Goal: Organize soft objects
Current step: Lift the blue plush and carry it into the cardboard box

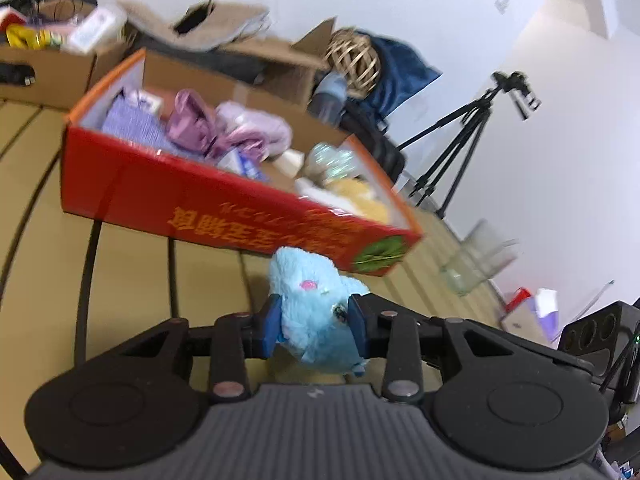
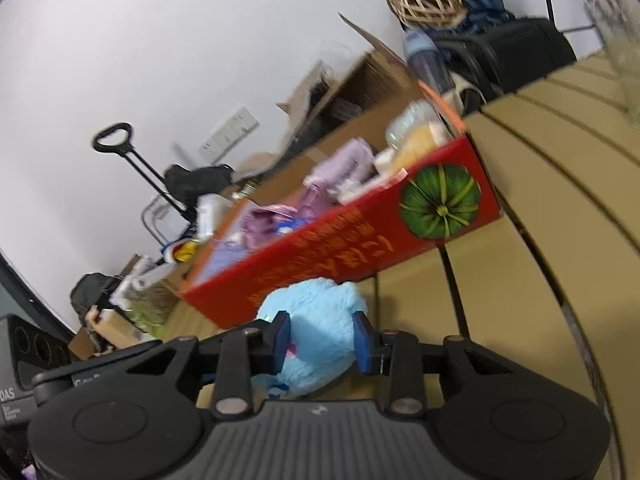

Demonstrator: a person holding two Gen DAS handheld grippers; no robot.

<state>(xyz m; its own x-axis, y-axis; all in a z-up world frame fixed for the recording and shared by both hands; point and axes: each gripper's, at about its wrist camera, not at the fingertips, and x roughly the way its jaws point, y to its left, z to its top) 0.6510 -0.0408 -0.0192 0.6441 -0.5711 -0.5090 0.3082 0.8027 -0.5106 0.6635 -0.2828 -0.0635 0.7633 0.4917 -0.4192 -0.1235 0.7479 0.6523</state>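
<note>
A light blue plush toy (image 1: 310, 300) with a pink spot sits between the blue pads of my left gripper (image 1: 314, 324), which is shut on it just above the slatted tan table (image 1: 132, 272). Behind it stands a long red box (image 1: 180, 200) holding purple and pink cloths and a yellow plush. In the right wrist view my right gripper (image 2: 322, 340) is shut on a light blue plush toy (image 2: 316, 308) in front of the same red box (image 2: 320, 252). I cannot tell whether both views show one toy. Neither gripper shows in the other's view.
A clear glass jar (image 1: 476, 258) lies near the table's right edge. Cardboard boxes (image 1: 52, 68), a wicker ball (image 1: 354, 60) and a black chair crowd the space behind the red box. A tripod (image 1: 460, 148) stands by the wall. A black speaker (image 1: 592, 332) sits at the right.
</note>
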